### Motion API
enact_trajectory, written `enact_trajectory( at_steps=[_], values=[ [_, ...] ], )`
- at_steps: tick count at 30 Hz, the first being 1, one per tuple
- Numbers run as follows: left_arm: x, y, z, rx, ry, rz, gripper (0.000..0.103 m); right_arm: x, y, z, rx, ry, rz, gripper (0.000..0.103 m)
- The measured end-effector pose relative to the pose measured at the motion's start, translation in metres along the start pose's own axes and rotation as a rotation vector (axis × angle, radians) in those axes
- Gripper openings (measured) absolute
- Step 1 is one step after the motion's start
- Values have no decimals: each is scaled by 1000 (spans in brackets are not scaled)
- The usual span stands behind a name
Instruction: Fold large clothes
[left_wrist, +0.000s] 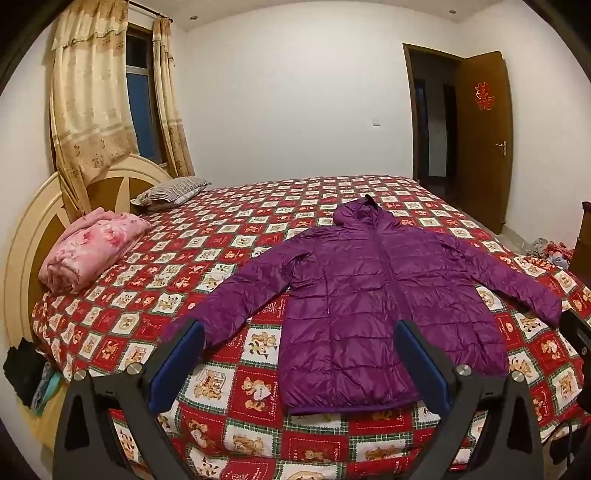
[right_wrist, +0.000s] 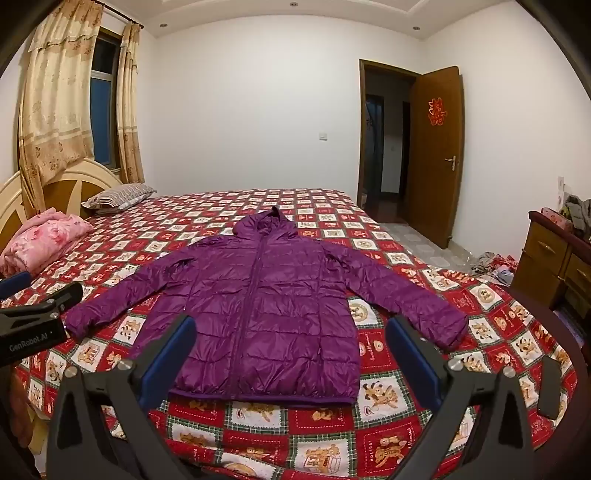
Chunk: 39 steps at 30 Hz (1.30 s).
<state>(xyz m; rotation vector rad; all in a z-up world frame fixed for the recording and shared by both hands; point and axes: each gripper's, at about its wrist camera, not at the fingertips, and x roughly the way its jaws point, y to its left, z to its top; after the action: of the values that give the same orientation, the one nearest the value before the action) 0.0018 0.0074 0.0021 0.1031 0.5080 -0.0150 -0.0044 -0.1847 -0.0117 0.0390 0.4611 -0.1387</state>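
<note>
Bed (right_wrist: 424, 302) holds purple jacket (right_wrist: 266, 295); left gripper (right_wrist: 40, 295) reads "GenRobot.AI".

Purple quilted jacket (left_wrist: 369, 295); red-checked bear-print bedspread (left_wrist: 221, 236); pink floral blanket (left_wrist: 92, 247).

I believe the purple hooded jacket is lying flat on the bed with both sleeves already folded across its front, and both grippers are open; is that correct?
Not quite: the purple hooded jacket lies flat on the bed, but both sleeves are spread out to the sides, not folded. The right wrist view shows this. The left gripper and right gripper are indeed open.
</note>
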Motion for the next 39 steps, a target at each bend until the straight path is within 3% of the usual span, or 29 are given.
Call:
enact_trajectory(
  at_steps=[39],
  values=[
    [6,5,2,-1,-3,8,102,3,6,0,3,12,11,103]
  ],
)
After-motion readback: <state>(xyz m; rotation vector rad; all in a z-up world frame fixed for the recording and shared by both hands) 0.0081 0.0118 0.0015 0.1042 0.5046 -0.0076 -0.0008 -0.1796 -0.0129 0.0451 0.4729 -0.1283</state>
